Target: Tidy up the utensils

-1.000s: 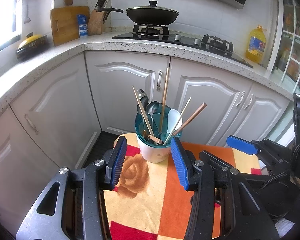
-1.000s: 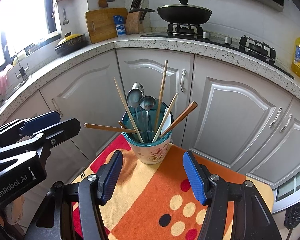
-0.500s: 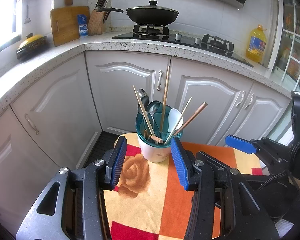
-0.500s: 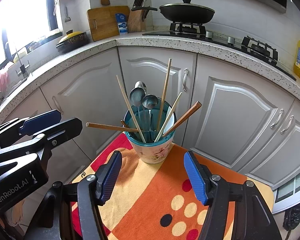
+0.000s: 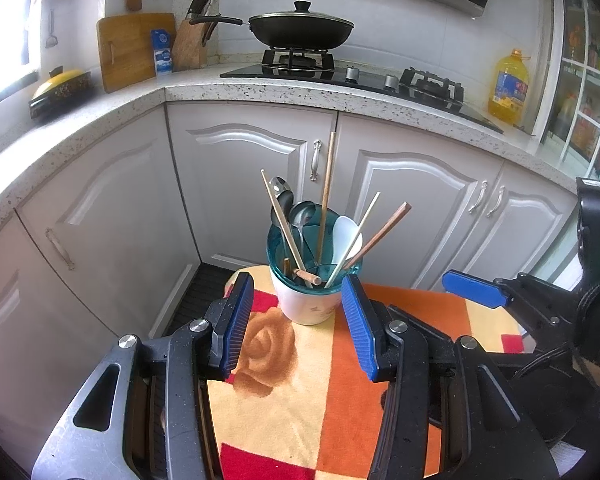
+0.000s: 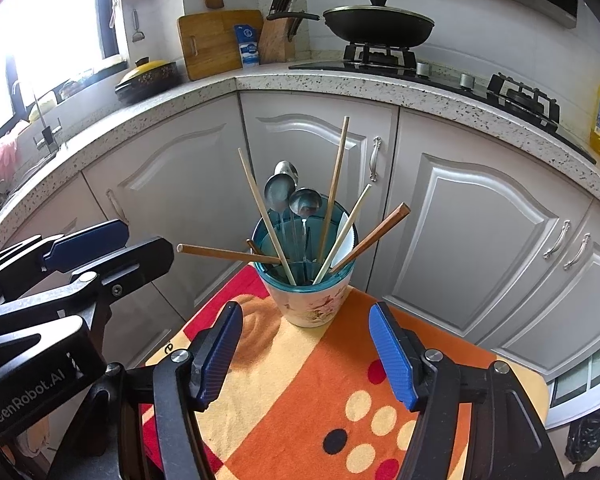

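A white flowered cup (image 5: 306,306) with a teal inner cup (image 5: 278,246) stands at the far edge of a small cloth-covered table (image 5: 300,392). It holds several chopsticks (image 5: 326,200), metal spoons (image 5: 302,214) and a white spoon (image 5: 346,236). One brown chopstick (image 6: 228,255) lies nearly level across the rim. My left gripper (image 5: 298,330) is open and empty just short of the cup. My right gripper (image 6: 306,354) is open and empty, a little short of the cup (image 6: 308,300). Each gripper shows in the other's view.
White kitchen cabinets (image 5: 252,184) and a speckled counter (image 5: 260,90) stand behind the table. On the counter are a wok (image 5: 300,32) on a stove, a cutting board (image 5: 130,48), a knife block (image 5: 188,44) and an oil bottle (image 5: 508,88).
Both grippers have pulled back and risen very slightly; the cup sits a touch lower in each view. Both stay open. The utensils have not moved.
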{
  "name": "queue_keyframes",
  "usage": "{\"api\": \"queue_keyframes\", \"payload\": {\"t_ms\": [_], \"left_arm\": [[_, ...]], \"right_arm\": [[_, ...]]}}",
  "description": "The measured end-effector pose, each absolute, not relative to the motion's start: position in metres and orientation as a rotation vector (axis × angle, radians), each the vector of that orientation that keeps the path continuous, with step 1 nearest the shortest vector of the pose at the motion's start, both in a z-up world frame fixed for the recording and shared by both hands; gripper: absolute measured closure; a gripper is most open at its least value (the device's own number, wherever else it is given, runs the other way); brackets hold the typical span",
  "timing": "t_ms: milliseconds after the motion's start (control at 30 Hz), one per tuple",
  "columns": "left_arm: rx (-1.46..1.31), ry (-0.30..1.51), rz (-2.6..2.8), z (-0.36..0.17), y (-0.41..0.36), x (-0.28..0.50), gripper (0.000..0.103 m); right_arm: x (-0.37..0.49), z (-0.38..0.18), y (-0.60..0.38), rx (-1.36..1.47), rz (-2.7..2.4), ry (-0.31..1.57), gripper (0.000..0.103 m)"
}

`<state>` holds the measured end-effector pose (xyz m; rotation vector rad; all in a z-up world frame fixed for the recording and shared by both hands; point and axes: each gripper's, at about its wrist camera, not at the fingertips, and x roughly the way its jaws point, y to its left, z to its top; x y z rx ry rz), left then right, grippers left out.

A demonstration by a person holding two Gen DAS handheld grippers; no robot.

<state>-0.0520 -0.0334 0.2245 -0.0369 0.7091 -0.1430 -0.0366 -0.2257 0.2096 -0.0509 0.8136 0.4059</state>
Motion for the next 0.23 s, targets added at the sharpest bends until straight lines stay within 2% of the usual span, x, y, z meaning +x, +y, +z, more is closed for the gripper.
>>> {"api": "queue_keyframes", "payload": {"t_ms": [233], "left_arm": [[-0.034, 0.705, -0.156, 0.2175, -0.0330, -0.0516, 0.058]], "right_arm": [[-0.0396, 0.2045, -0.2304, -0.038, 0.403, 0.812, 0.039]]}}
